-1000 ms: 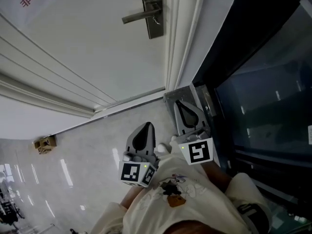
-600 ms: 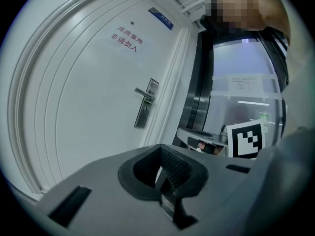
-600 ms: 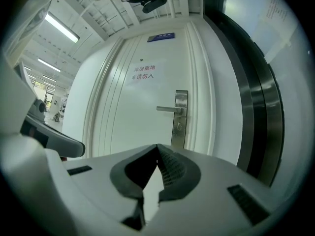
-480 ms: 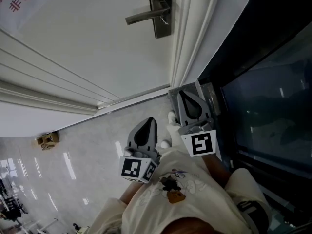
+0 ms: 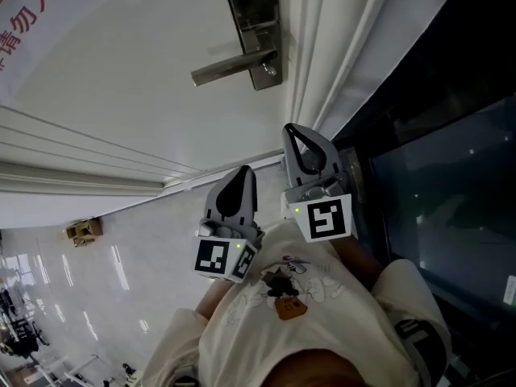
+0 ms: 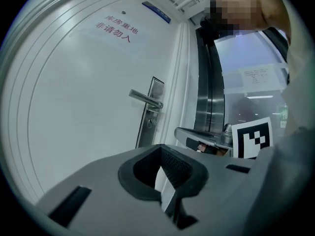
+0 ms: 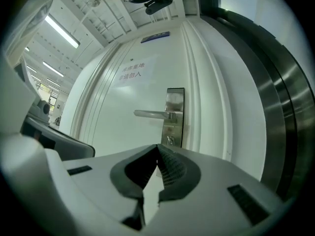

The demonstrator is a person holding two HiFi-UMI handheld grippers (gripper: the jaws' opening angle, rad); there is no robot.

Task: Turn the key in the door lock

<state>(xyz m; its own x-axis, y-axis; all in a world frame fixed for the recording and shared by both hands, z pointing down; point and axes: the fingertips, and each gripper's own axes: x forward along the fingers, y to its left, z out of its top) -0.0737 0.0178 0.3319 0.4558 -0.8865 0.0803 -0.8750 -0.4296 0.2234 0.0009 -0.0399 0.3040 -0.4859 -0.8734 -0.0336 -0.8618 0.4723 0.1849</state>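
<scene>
On the white door (image 5: 121,95) a steel lock plate (image 5: 251,14) carries a lever handle (image 5: 230,67). Just under the handle a small key (image 5: 272,69) sticks out of the lock. The key (image 7: 170,140) lies straight ahead in the right gripper view and farther off, as the key (image 6: 149,124), in the left gripper view. My right gripper (image 5: 292,129) is shut with nothing in it, its tip below the lock, beside the door frame. My left gripper (image 5: 246,172) is lower and to the left, also shut on nothing. Neither one touches the door.
A paper notice with red characters (image 5: 24,22) hangs on the door at the upper left. Dark glass and a metal frame (image 5: 435,135) run along the right side. A small brown object (image 5: 85,230) lies on the glossy floor at the left.
Both grippers have risen from near the floor towards the lock, the right one leading. The handle and lock plate now sit lower and larger in the head view.
</scene>
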